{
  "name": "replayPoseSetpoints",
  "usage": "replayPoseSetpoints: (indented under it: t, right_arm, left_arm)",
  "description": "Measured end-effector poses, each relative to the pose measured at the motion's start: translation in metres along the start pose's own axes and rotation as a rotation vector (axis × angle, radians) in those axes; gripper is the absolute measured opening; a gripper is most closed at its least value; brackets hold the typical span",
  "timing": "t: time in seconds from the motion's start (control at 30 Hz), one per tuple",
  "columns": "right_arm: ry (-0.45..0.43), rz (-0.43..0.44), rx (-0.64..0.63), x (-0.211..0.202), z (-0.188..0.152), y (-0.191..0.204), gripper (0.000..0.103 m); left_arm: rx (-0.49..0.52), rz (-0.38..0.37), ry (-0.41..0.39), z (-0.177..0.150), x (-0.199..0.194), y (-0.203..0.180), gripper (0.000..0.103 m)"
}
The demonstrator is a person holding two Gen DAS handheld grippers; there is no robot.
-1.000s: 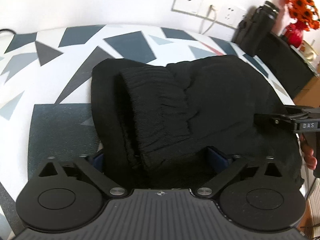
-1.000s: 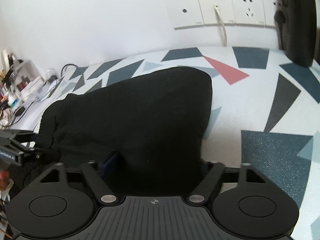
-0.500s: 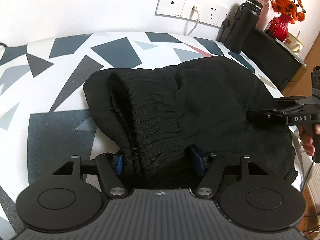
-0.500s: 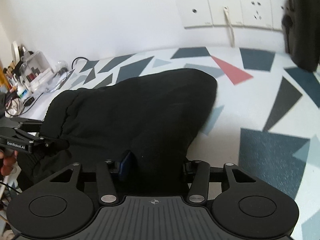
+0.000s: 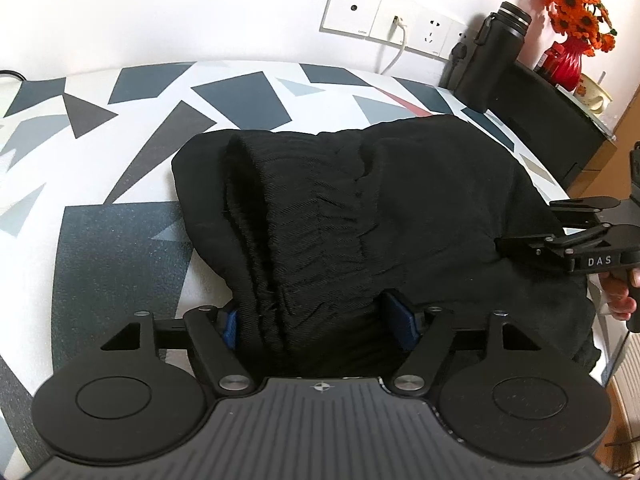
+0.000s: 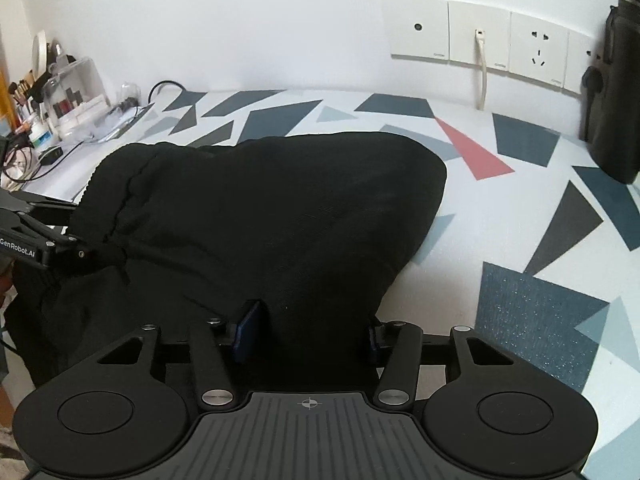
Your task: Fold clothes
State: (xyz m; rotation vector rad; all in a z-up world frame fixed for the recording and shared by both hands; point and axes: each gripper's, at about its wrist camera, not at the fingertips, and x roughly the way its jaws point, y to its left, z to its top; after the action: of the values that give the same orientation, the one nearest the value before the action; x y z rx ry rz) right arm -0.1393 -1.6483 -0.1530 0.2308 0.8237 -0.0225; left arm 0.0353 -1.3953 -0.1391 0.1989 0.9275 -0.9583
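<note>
A black garment (image 5: 360, 208) with a ribbed elastic waistband lies bunched on the table's patterned cover (image 5: 120, 248). My left gripper (image 5: 316, 320) is shut on the waistband end, with thick cloth filling the space between its blue pads. In the right wrist view the same garment (image 6: 260, 208) spreads toward the wall, and my right gripper (image 6: 312, 332) is shut on its near edge. Each gripper also shows in the other's view: the right gripper (image 5: 516, 246) pinches the cloth's right side, and the left gripper (image 6: 104, 256) pinches its left side.
A black bottle (image 5: 492, 56) stands at the back right under the wall sockets (image 5: 392, 20). A dark cabinet (image 5: 552, 120) carries a red vase of orange flowers (image 5: 566, 60). Cosmetics and cables (image 6: 68, 96) crowd the far left. A hand (image 5: 620, 296) holds the right gripper's handle.
Both grippers' jaws have narrowed onto the cloth since a second ago. Both cameras have risen and drawn back, so more of the table and wall shows beyond the garment.
</note>
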Motion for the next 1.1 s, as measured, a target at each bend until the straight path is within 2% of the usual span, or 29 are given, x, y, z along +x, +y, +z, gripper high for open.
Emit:
replayPoseSetpoints:
  t: [0.23, 0.5, 0.6, 0.73, 0.9, 1.1]
  right_arm:
    - [-0.010, 0.009, 0.059, 0.001, -0.002, -0.005, 0.046]
    - [-0.015, 0.026, 0.079, 0.001, -0.004, -0.009, 0.048]
    - [-0.013, 0.043, 0.088, 0.001, -0.005, -0.014, 0.052]
    - [-0.006, 0.047, 0.106, 0.002, -0.005, -0.016, 0.053]
    - [-0.007, 0.034, 0.111, 0.005, -0.005, -0.011, 0.053]
    - [0.003, 0.014, 0.101, 0.010, -0.003, 0.007, 0.053]
  left_arm:
    - [0.037, 0.023, -0.013, -0.001, 0.004, -0.006, 0.079]
    - [0.059, 0.001, -0.028, -0.003, 0.003, -0.001, 0.082]
    - [0.061, -0.020, -0.023, -0.003, 0.000, 0.005, 0.081]
    - [0.036, -0.051, 0.003, -0.001, -0.003, 0.014, 0.077]
    - [0.038, -0.022, -0.008, -0.002, 0.000, 0.006, 0.075]
    - [0.078, 0.015, 0.018, 0.004, 0.004, -0.007, 0.073]
